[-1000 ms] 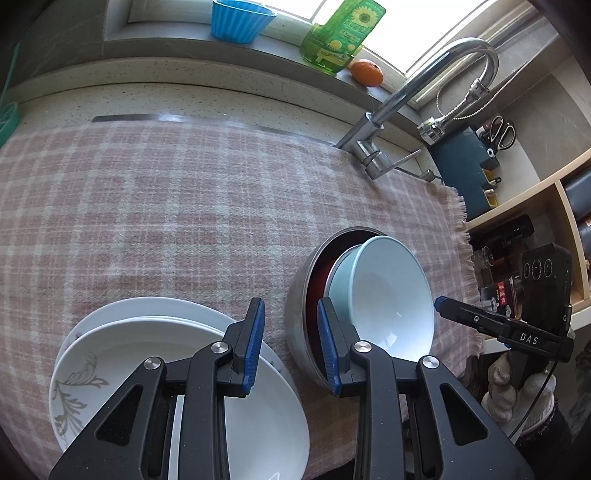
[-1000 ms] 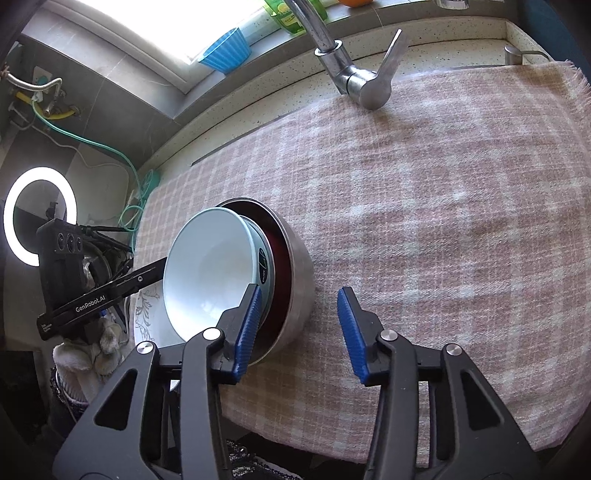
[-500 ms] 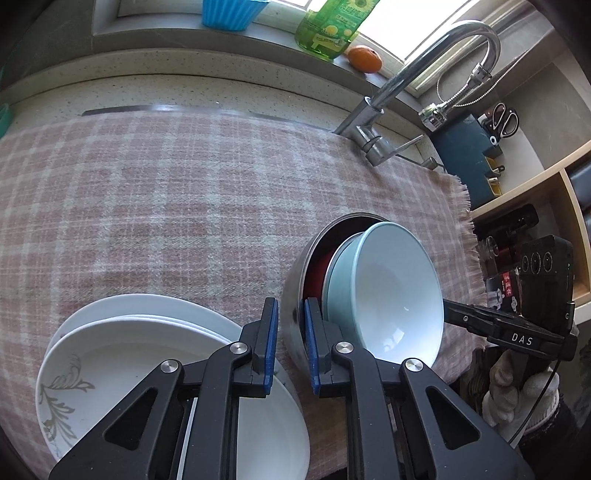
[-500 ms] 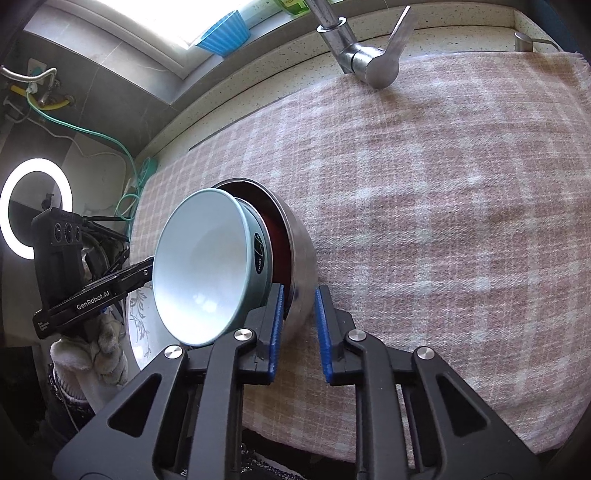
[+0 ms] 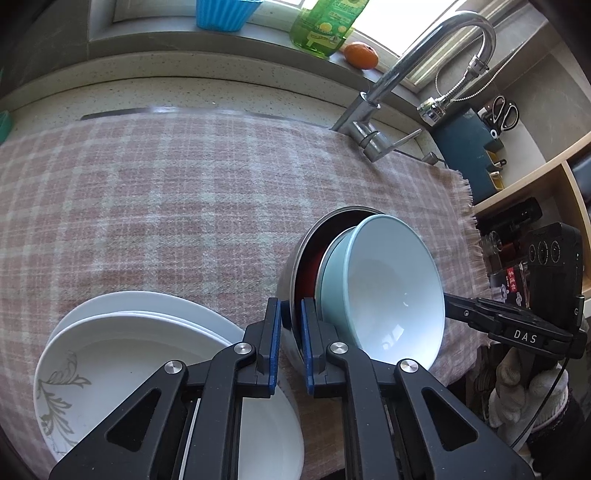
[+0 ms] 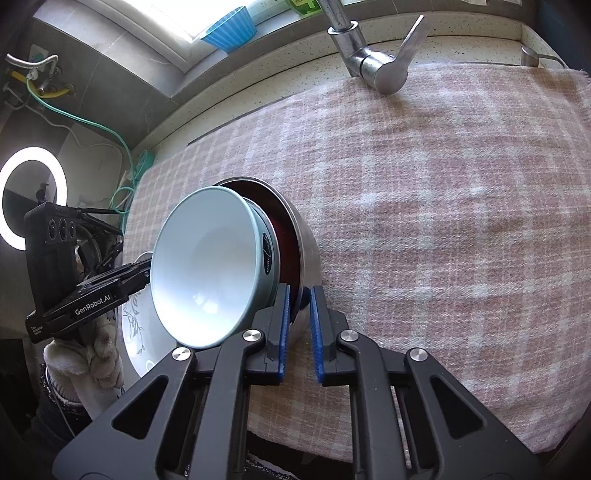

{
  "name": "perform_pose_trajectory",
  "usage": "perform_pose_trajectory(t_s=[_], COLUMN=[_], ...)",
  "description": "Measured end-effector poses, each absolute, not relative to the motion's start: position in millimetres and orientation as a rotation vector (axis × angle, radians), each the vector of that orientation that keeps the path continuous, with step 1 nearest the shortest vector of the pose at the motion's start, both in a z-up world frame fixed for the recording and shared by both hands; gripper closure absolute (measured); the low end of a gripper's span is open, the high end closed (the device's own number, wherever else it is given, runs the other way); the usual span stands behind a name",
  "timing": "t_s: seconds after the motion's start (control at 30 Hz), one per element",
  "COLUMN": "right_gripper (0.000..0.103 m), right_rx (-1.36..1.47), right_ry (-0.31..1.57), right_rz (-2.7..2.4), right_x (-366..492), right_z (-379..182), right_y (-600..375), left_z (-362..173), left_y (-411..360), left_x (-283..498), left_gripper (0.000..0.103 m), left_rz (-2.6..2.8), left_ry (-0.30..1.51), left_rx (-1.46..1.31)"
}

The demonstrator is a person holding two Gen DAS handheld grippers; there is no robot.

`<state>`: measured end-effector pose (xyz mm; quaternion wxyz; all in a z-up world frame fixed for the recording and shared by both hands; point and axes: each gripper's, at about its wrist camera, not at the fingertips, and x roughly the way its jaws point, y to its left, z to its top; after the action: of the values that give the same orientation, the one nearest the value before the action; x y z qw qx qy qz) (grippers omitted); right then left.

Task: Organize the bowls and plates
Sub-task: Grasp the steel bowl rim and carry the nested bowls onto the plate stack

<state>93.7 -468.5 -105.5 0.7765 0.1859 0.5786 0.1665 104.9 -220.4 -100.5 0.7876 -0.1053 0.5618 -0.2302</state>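
A steel bowl (image 5: 286, 280) (image 6: 310, 251) holds a dark red bowl (image 5: 308, 269) (image 6: 284, 236) and a pale blue bowl (image 5: 388, 288) (image 6: 207, 266), nested and tilted on edge over the checked cloth (image 5: 147, 184). My left gripper (image 5: 290, 310) is shut on the steel bowl's near rim, with the rim pinched between the blue pads. On the opposite side of the rim my right gripper (image 6: 299, 295) is shut the same way. A stack of white plates (image 5: 129, 354) (image 6: 136, 332), the top one with a grey leaf pattern, lies just left of the bowls under the left gripper.
A chrome faucet (image 5: 406, 62) (image 6: 369, 62) rises at the back. On the sill stand a blue cup (image 5: 225, 14), a green bottle (image 5: 321, 26) and an orange (image 5: 361, 55). Wooden shelves (image 5: 535, 184) are on the right, a ring light (image 6: 33, 195) on the left. Gloved hands (image 5: 528, 391) hold both grippers.
Both grippers went from open to shut on the steel bowl's rim. The nested bowls now sit steeper and closer to both cameras. The plates have not moved.
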Motion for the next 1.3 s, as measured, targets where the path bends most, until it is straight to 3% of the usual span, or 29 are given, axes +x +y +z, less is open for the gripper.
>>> perform_pose_trajectory(t_s=[0.63,1.3], right_gripper=[0.092,0.092], right_rx=[0.336,0.223], right_ry=[1.204,1.208], right_rz=[0.418,0.606], right_x=[101.6,94.6], right_z=[-58.5,-32.3], right_y=[-450.7,-352.2], left_z=[-63.4,-43.1], left_y=[-199.2,-107.8], left_x=[97.5,47.7], left_gripper=[0.095,0.095], left_rz=[-0.459,-0.267], left_ry=[1.13,1.064], left_rx=[-0.268,-0.363])
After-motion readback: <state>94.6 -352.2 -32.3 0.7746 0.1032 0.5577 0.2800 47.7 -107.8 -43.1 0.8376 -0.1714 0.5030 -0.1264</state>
